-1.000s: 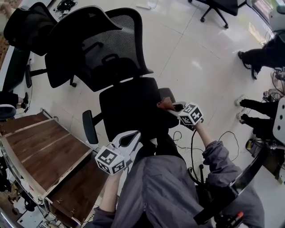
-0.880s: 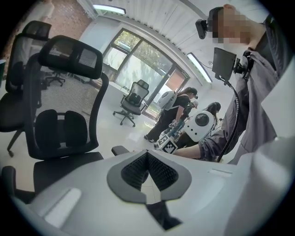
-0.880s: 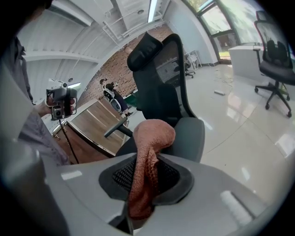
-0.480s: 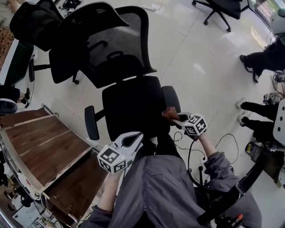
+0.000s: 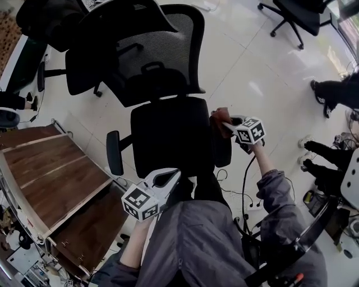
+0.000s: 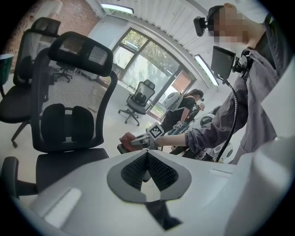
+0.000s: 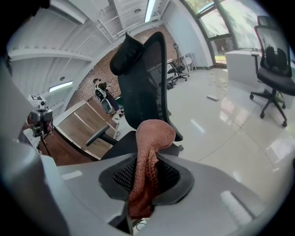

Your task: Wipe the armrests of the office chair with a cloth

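Jaws of the right gripper [image 7: 145, 177] clamped on a reddish-brown knitted cloth [image 7: 150, 147], which runs up between the pads and bulges past the tips in a rounded fold. In the head view the right gripper [image 5: 227, 124] reaches over the far end of the armrest [image 5: 222, 147] on the person's right of the office chair [image 5: 168, 134], and the cloth [image 5: 220, 116] lies against that end of the pad.

Jaws of the left gripper [image 6: 147, 159] together at the tips, with nothing between them. In the head view the left gripper [image 5: 171, 175] is held low at the front edge of the seat, well apart from the cloth. The opposite armrest [image 5: 114, 152] stands on the seat's other side, near neither gripper. The mesh backrest [image 5: 154, 56] rises beyond the seat.

A wooden counter [image 5: 50, 179] stands beside the chair on the person's left. Cables [image 5: 238, 190] lie on the glossy floor [image 5: 252, 67] near the person's right arm. Another black chair [image 5: 297, 14] stands well apart at the room's edge.
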